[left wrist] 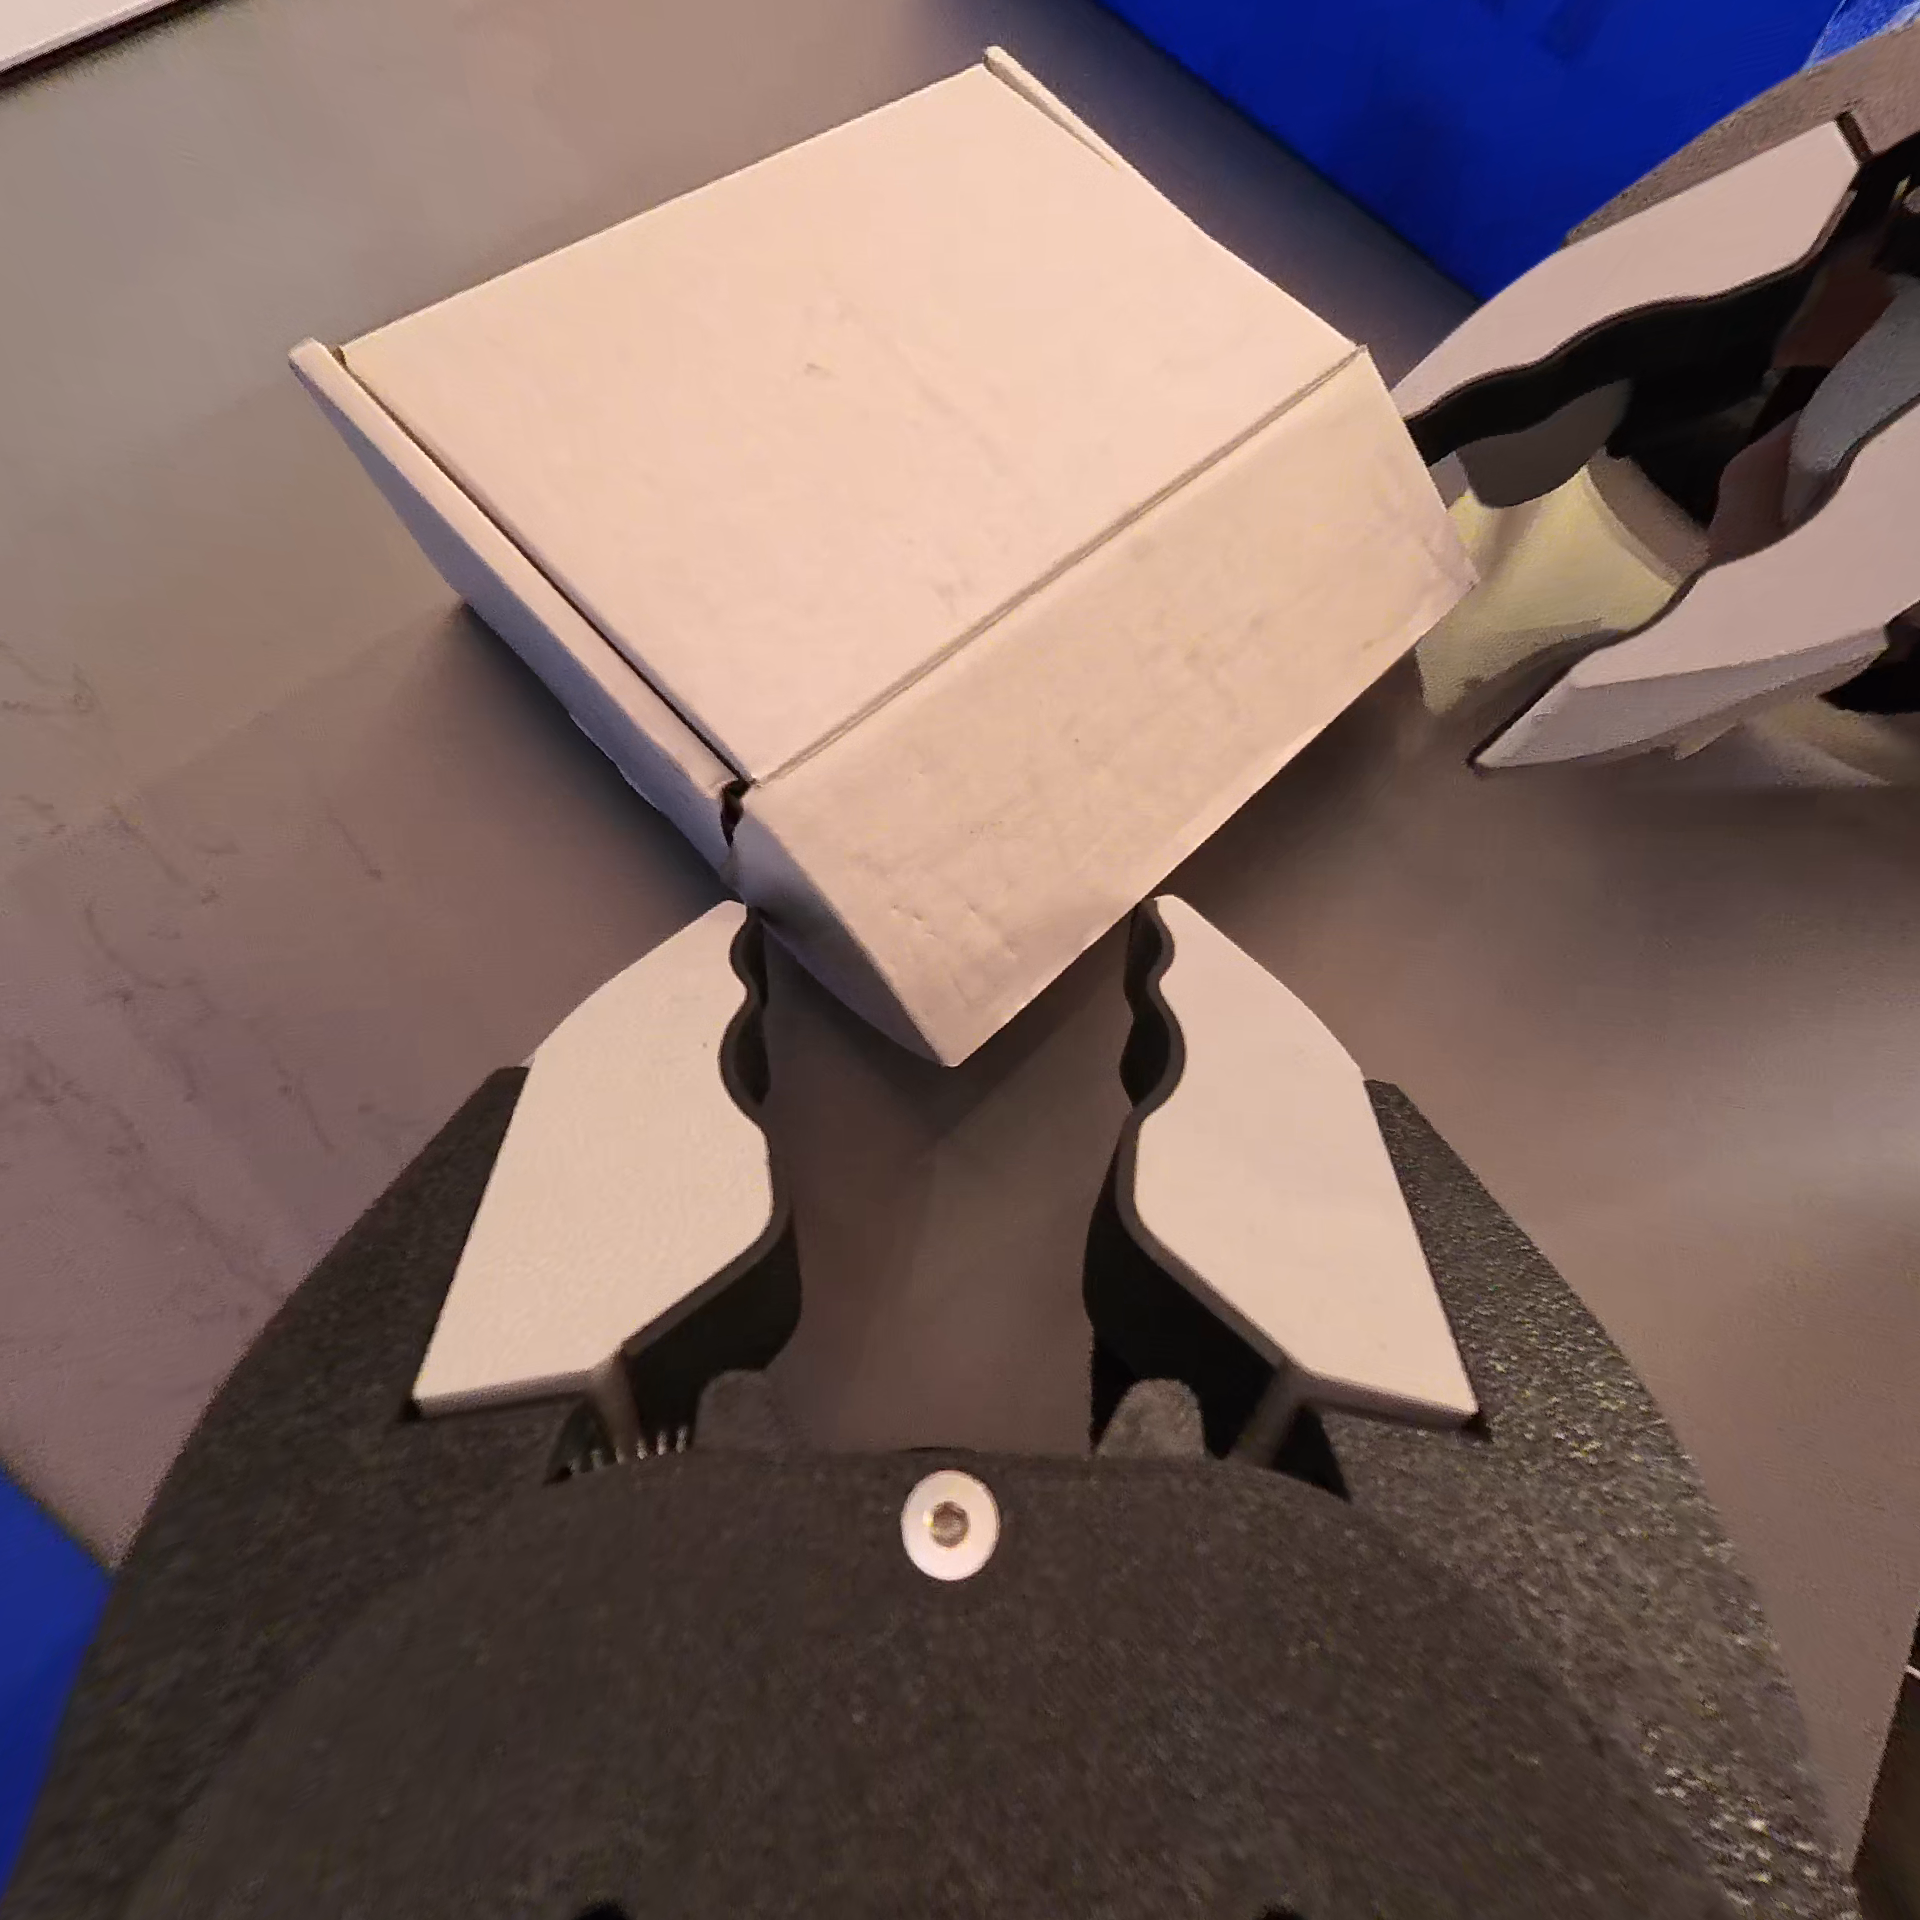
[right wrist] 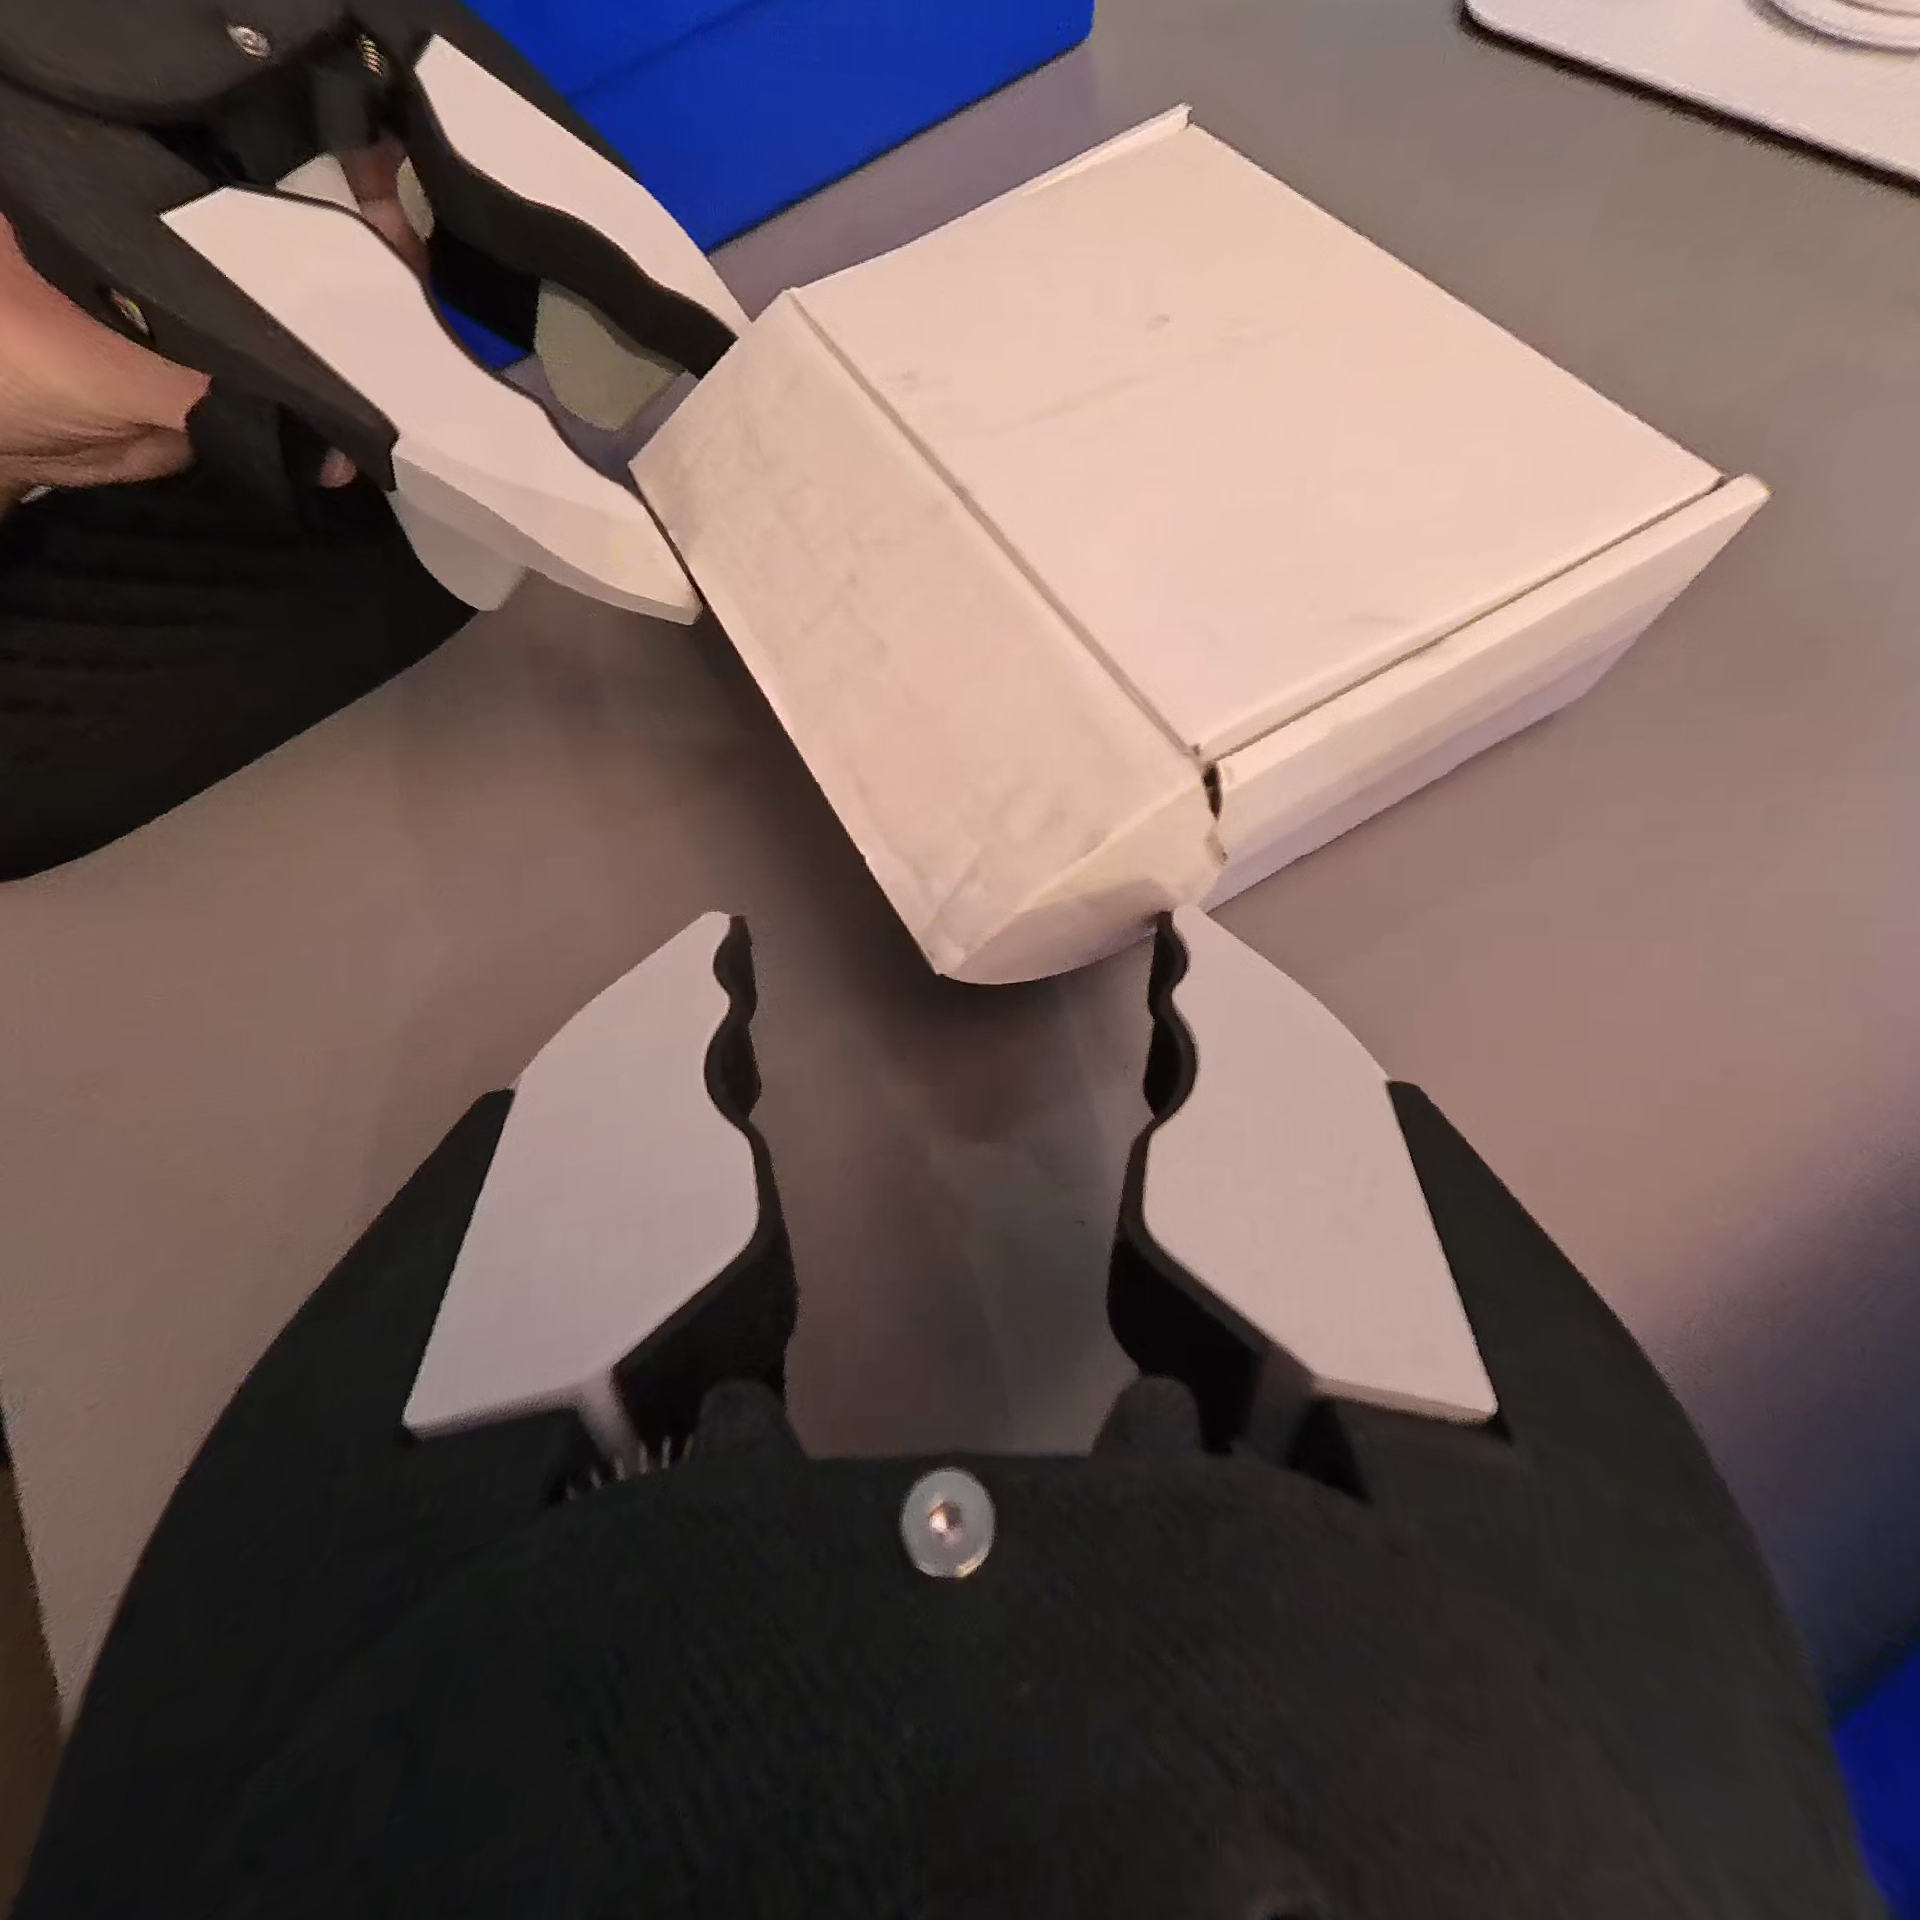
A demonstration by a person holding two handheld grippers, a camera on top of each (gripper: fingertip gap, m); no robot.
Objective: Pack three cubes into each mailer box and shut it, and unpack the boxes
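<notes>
A white mailer box [left wrist: 831, 499] sits on the grey table [left wrist: 208, 935]. Its lid lies down on the box and its front flap [left wrist: 1039, 810] sticks out at a slant, untucked. No cubes show. My left gripper [left wrist: 951, 914] is open and empty, with one corner of the flap between its fingertips. My right gripper [right wrist: 951, 930] is open and empty at the flap's other corner, its right fingertip close under the flap edge [right wrist: 1039, 914]. The right gripper also shows at the right of the left wrist view [left wrist: 1475, 582]. The left gripper also shows in the right wrist view [right wrist: 691, 468], against the flap's far end.
A blue block [right wrist: 779, 104] lies behind the box and also shows in the left wrist view [left wrist: 1455, 125]. A white flat object [right wrist: 1714, 94] lies at the back right. A person's hand [right wrist: 83, 416] and dark sleeve [right wrist: 156, 675] are at the left.
</notes>
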